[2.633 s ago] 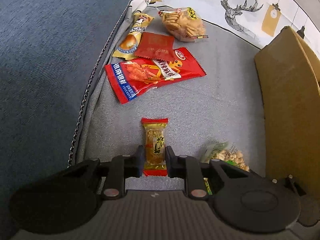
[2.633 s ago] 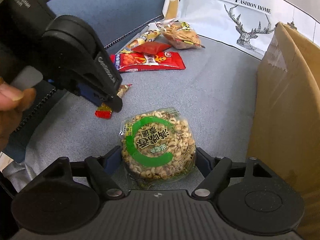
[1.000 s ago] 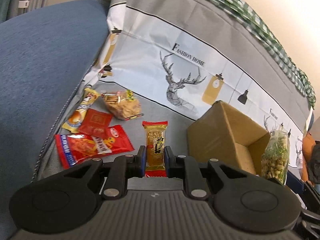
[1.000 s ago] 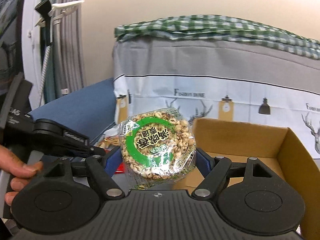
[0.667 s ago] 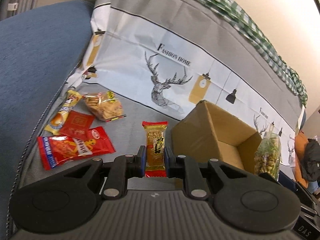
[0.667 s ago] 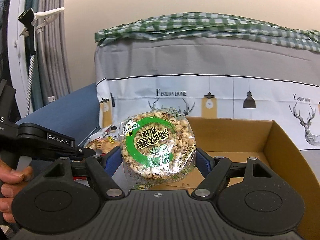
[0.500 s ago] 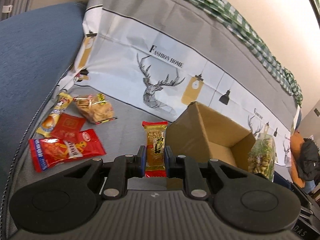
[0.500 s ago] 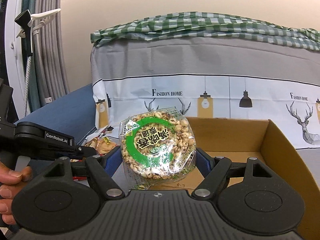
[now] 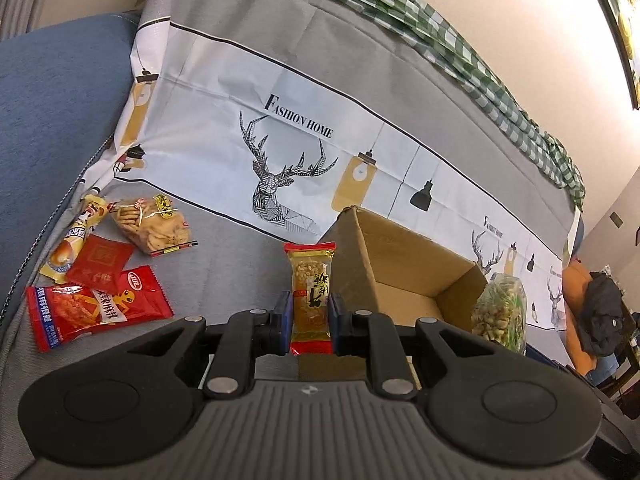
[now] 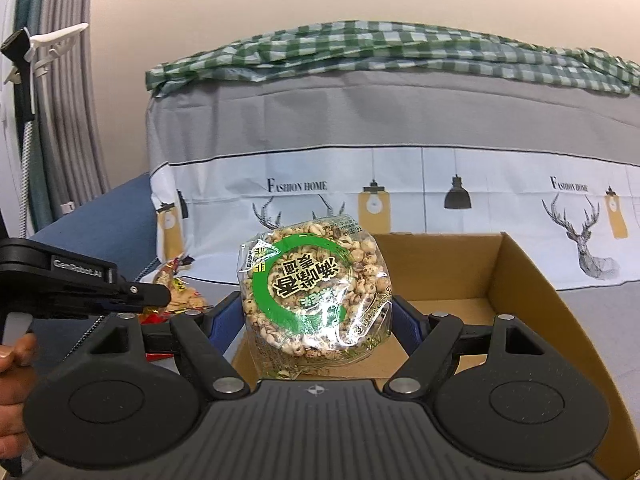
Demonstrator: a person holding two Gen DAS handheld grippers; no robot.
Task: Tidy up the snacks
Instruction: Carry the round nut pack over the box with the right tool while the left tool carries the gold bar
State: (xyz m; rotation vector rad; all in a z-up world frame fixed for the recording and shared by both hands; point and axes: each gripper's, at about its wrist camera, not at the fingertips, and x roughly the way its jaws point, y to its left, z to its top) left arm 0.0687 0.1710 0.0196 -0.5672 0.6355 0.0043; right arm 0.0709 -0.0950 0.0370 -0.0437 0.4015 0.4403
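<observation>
Your left gripper (image 9: 310, 316) was clamped narrowly on a slim peanut candy bar (image 9: 311, 296) in a clear wrapper with red ends, holding it upright in the air beside the near corner of the open cardboard box (image 9: 404, 276). Your right gripper (image 10: 316, 312) was spread wide around a round clear bag of puffed grain with a green ring label (image 10: 314, 288), pads pressed to both its sides, held above the box's open top. On the grey sofa seat (image 9: 236, 248), well to the left of the box, lay a red spicy-snack packet (image 9: 96, 306), a small red sachet (image 9: 100, 258), a yellow tube-shaped pack (image 9: 74, 240) and a clear bag of biscuits (image 9: 154, 226), bunched close together. Your left hand (image 10: 12, 364) showed at the edge of the right view.
</observation>
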